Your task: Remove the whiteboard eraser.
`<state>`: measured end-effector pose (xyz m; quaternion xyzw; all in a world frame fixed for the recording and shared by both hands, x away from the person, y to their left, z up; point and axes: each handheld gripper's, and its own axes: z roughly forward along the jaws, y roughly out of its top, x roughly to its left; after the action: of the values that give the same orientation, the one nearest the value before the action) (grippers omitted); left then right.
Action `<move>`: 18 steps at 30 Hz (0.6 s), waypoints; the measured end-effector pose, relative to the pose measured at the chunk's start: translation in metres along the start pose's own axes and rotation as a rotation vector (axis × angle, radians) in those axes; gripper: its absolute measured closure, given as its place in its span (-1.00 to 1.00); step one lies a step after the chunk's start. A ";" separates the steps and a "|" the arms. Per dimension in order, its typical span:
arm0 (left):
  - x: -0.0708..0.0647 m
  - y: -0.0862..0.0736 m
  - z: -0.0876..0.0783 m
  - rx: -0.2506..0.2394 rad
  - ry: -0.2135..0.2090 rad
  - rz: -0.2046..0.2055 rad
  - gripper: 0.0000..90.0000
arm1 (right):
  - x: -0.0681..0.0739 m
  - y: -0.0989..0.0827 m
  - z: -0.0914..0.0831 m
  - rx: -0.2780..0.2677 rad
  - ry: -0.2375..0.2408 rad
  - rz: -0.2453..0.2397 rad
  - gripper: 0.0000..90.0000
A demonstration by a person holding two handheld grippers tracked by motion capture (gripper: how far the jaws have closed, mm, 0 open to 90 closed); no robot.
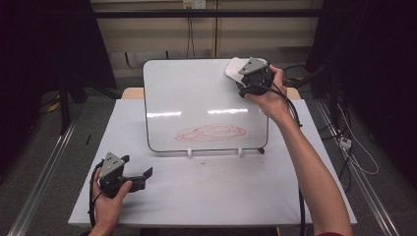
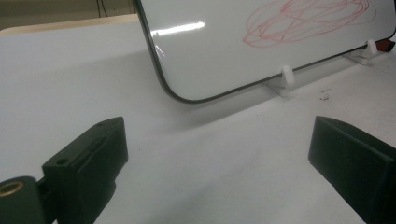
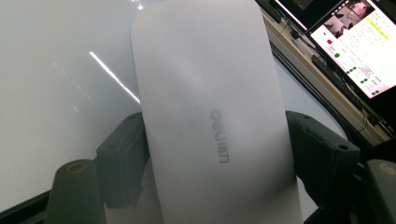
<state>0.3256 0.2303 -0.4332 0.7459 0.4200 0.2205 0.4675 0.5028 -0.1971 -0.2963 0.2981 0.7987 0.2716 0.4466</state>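
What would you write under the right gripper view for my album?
Right gripper with its jaws shut on a white board eraser, held against the whiteboard.

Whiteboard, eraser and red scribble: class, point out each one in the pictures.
whiteboard (image 1: pixel 196 93), high view, bare upper face.
eraser (image 3: pixel 205 93), right gripper view, white back.
red scribble (image 1: pixel 211 132), high view, middle of the loops.

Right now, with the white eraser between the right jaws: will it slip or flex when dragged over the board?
The eraser looks like a rigid, smooth plastic shell, so it probably won't flex. The right gripper pinches only its long sides, so it could slide lengthwise. The whiteboard leans on small clips, so hard pushes may tip it.
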 end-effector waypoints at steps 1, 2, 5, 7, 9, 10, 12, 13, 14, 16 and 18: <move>0.000 0.000 0.000 0.001 0.001 0.005 -0.89 | 0.000 0.000 0.000 0.011 -0.005 -0.019 -0.36; 0.000 0.000 -0.001 0.001 0.002 0.004 -0.89 | 0.001 0.000 0.000 0.017 0.001 -0.020 -0.34; 0.000 0.000 -0.001 0.002 0.003 0.010 -0.89 | 0.000 -0.001 -0.002 0.015 0.009 -0.005 -0.33; 0.000 -0.001 -0.001 0.003 0.004 0.010 -0.89 | -0.001 -0.001 -0.003 0.010 0.021 0.009 -0.32; -0.001 0.000 -0.001 0.001 0.005 0.008 -0.89 | -0.003 -0.001 -0.004 0.004 0.031 0.023 -0.31; -0.001 0.000 -0.001 0.000 0.006 0.012 -0.89 | -0.003 -0.001 -0.005 0.005 0.034 0.023 -0.31; -0.001 0.000 0.000 0.002 0.003 0.012 -0.89 | -0.004 -0.002 -0.005 0.001 0.040 0.035 -0.31; -0.001 0.000 0.000 0.002 0.002 0.011 -0.89 | -0.004 -0.002 -0.006 -0.003 0.045 0.049 -0.31; -0.001 0.000 0.000 0.002 0.002 0.011 -0.89 | -0.005 -0.002 -0.006 -0.004 0.054 0.060 -0.31; -0.001 0.000 -0.001 0.002 0.004 0.016 -0.89 | -0.007 -0.002 -0.007 -0.006 0.065 0.078 -0.31; -0.001 0.000 -0.001 0.000 0.006 0.016 -0.89 | -0.008 -0.003 -0.007 -0.010 0.078 0.096 -0.30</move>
<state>0.3247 0.2300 -0.4325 0.7486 0.4155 0.2264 0.4645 0.4989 -0.2059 -0.2907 0.3230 0.7991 0.3080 0.4028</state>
